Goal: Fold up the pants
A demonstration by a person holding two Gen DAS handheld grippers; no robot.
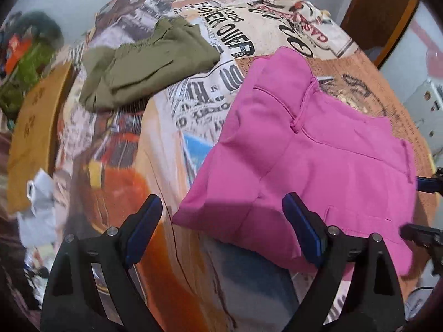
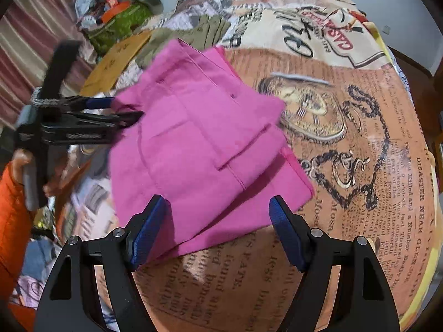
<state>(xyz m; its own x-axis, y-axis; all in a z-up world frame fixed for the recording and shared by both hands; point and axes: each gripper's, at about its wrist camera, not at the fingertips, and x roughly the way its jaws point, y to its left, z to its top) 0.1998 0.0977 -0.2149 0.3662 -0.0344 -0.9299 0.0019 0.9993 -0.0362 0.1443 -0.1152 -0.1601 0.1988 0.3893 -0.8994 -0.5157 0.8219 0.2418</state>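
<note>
The pink pants (image 1: 304,152) lie folded into a compact stack on the newspaper-print sheet (image 1: 210,102). My left gripper (image 1: 221,202) hovers open over the stack's near left corner, and its blue pads touch nothing. In the right wrist view the same pink pants (image 2: 199,138) fill the middle, with my right gripper (image 2: 218,202) open above their near edge and no cloth pinched. The left gripper (image 2: 124,108) shows there at the stack's left side, held by a hand (image 2: 22,160) in an orange sleeve. The right gripper (image 1: 412,206) pokes in at the left wrist view's right edge.
A crumpled olive garment (image 1: 149,63) lies on the sheet behind the pink stack. A brown cardboard piece (image 1: 36,138) and a green bag with clutter (image 2: 121,22) sit off the left side. Wooden furniture (image 1: 382,13) stands at the far right. White cloth (image 1: 41,202) lies near left.
</note>
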